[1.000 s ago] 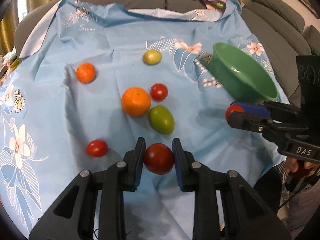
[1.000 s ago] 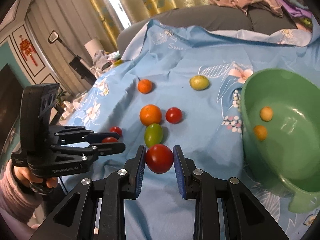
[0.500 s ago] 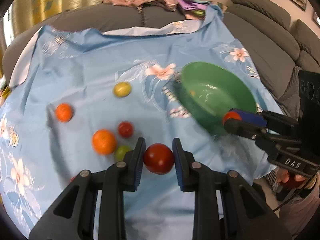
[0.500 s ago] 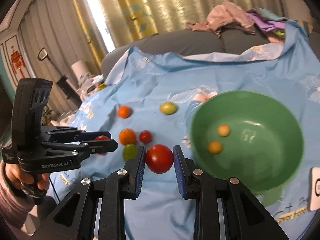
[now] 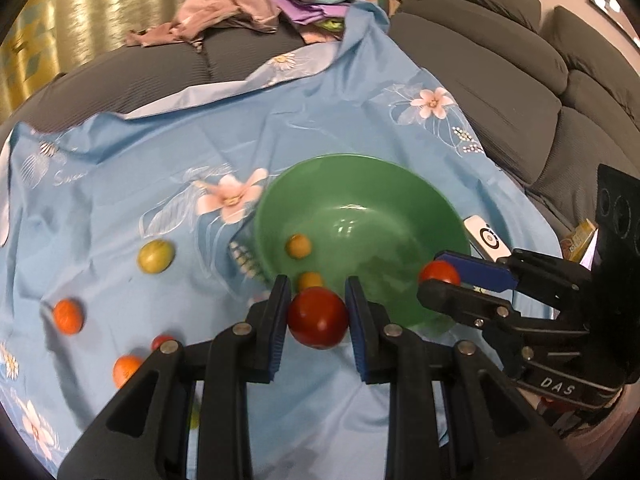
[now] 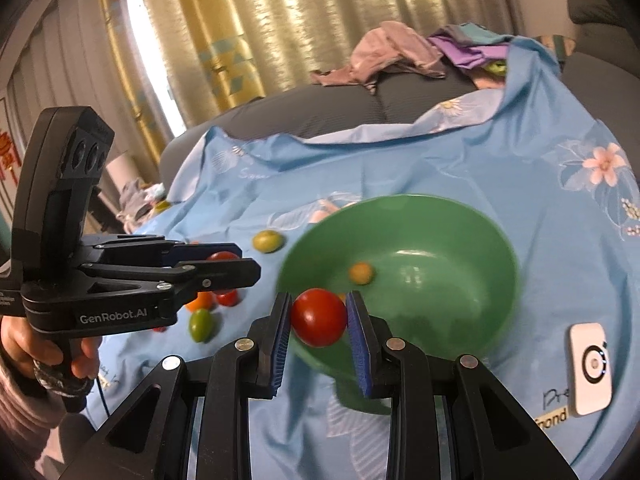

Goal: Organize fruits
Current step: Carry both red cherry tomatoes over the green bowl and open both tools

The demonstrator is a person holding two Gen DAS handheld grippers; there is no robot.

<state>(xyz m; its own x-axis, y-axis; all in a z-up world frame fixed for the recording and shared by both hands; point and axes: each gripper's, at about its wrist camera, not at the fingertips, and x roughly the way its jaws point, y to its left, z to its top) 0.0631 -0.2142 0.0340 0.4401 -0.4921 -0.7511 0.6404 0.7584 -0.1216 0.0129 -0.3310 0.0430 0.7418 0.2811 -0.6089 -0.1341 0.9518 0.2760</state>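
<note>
From the left wrist view, the left gripper [image 5: 318,314] is clamping a red tomato [image 5: 318,317] between its blue pads, hanging at the near rim of a green bowl [image 5: 400,208]. Two small orange fruits [image 5: 298,246] are lying inside the bowl. The right gripper [image 5: 440,280] is reaching in from the right, pinching a second tomato [image 5: 439,273] over the bowl's right rim. The tomatoes are round, showing no long axis.

From the right wrist view, the right gripper [image 6: 318,318] is squeezing its tomato [image 6: 319,317] above the bowl's [image 6: 460,220] near-left rim. The left gripper [image 6: 236,264] is sitting to the left, gripping its tomato [image 6: 222,257] over the blue floral cloth [image 6: 400,168]. A white remote [image 6: 591,368] is lying near the cloth's right edge.
</note>
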